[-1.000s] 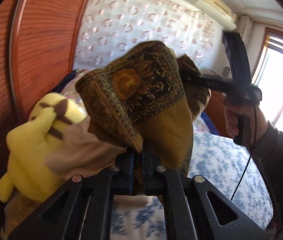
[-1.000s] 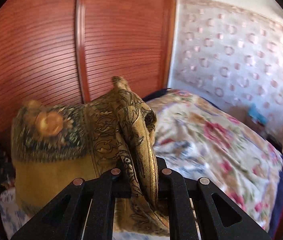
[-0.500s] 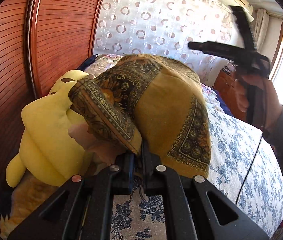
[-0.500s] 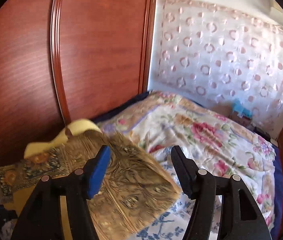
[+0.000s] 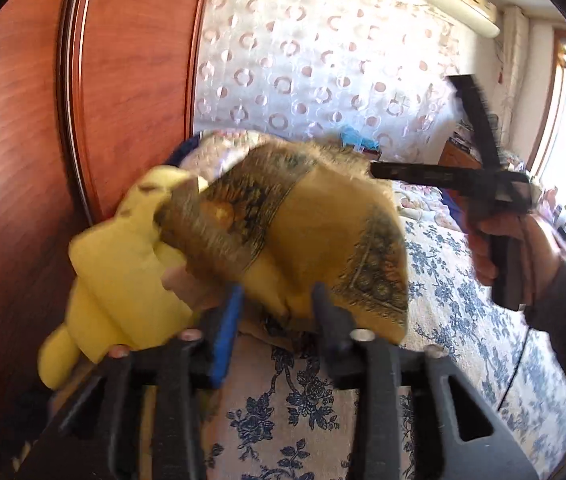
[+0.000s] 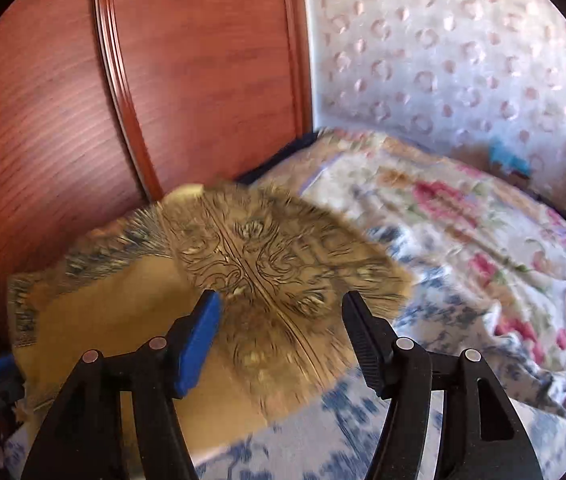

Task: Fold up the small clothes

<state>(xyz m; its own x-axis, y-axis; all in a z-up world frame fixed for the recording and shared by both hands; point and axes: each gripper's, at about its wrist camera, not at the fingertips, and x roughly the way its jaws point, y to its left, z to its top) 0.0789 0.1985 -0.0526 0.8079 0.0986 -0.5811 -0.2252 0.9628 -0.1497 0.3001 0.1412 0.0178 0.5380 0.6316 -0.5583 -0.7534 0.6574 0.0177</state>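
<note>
your left hand-held gripper (image 5: 275, 308) has its jaws opening, and the mustard patterned cloth (image 5: 315, 232) hangs bunched between them, its lower edge touching the inner faces without being pinched. your right hand-held gripper (image 6: 279, 316) stands with jaws wide apart above the same cloth (image 6: 243, 280), gripping nothing; from there the cloth lies spread and partly rumpled on the bed (image 6: 463, 240), at the side next to the red wooden wardrobe (image 6: 183, 60). a yellow plush toy (image 5: 123, 280) sits just beside the cloth, against that wardrobe. in the left view your right hand (image 5: 511, 240) holds the other gripper's handle over the blue-flowered sheet (image 5: 463, 320). both views are blurred.
</note>
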